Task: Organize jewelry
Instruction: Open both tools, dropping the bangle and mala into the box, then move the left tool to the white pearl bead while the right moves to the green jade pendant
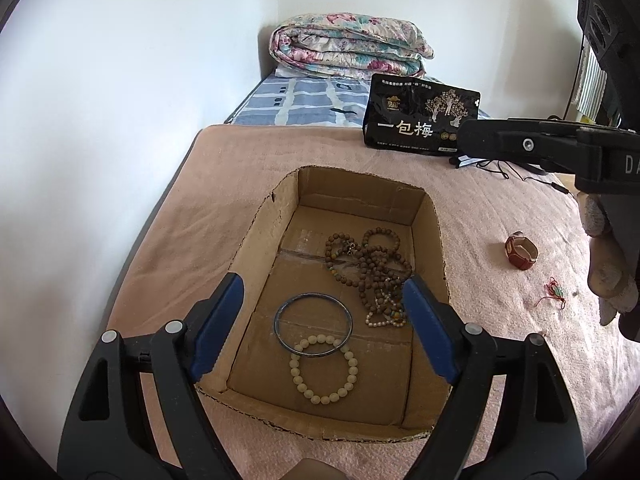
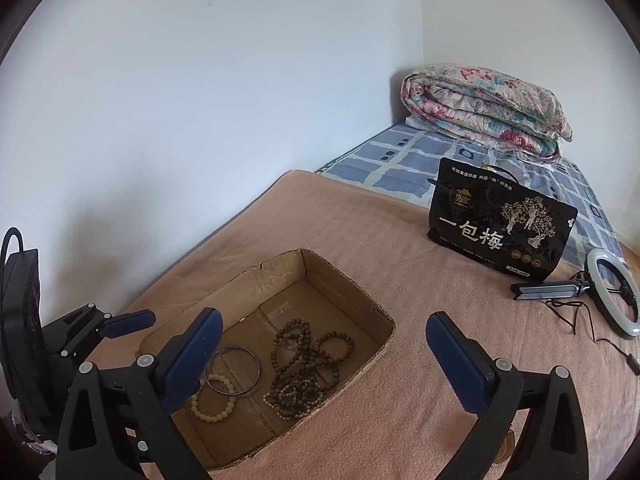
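The left gripper (image 1: 320,320) hung wide open over the near end of the cardboard box (image 1: 256,240), its blue pads spread apart and nothing between them. Right below it, inside the box, lay a cream bead bracelet (image 1: 324,370), and touching its far edge, a thin dark bangle (image 1: 313,325). Just ahead and to the gripper's right, a tangled heap of brown bead strands (image 1: 370,268) was piled on the box floor, with a few pale beads at its near end.

The right gripper (image 2: 324,352) was spread just as wide and held nothing, hovering above the pink blanket (image 2: 360,232) with its left pad over the box's right side. In the left wrist view, off to the right of the box on the blanket, a brown watch (image 1: 521,253) sat on its own, and nearer and further right a small red string charm (image 1: 555,293) lay loose.

Farther ahead of both grippers stood a black snack bag (image 2: 500,226) with gold trees. To its right lay a ring light (image 2: 612,292) on a folded stand. At the far end of the bed, a folded floral quilt (image 2: 484,110) rested on the blue checked sheet (image 2: 404,160).
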{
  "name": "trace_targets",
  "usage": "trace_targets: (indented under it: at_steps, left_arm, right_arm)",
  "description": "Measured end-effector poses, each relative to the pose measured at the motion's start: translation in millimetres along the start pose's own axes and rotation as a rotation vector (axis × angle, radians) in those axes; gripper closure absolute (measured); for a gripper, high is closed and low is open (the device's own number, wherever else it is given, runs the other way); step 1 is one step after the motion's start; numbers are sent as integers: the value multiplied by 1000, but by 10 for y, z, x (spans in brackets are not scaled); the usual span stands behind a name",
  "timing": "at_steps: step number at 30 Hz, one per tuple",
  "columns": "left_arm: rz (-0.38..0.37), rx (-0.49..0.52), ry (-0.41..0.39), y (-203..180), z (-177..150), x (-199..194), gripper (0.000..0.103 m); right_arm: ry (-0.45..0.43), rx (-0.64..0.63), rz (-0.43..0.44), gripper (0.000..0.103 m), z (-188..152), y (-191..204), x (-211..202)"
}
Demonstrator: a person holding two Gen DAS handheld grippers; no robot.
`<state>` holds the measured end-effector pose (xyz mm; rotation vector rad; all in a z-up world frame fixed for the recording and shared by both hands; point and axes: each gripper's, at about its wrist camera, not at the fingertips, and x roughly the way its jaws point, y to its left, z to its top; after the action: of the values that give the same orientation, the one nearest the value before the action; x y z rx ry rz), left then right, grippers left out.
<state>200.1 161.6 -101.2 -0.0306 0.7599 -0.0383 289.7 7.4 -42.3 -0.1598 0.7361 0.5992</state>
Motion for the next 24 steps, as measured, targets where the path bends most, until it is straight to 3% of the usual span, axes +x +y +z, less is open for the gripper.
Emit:
trace_targets:
  at_steps: [15,24]
  left_arm:
    - [-13,37,-69,-348,46,-465,19]
    - [-56,75,-119,-788,71,-663,19]
  right_arm:
    - [-75,6,-110,0,-153,-128,-658]
    - [-113,37,-199,0,-396,-477,-1212]
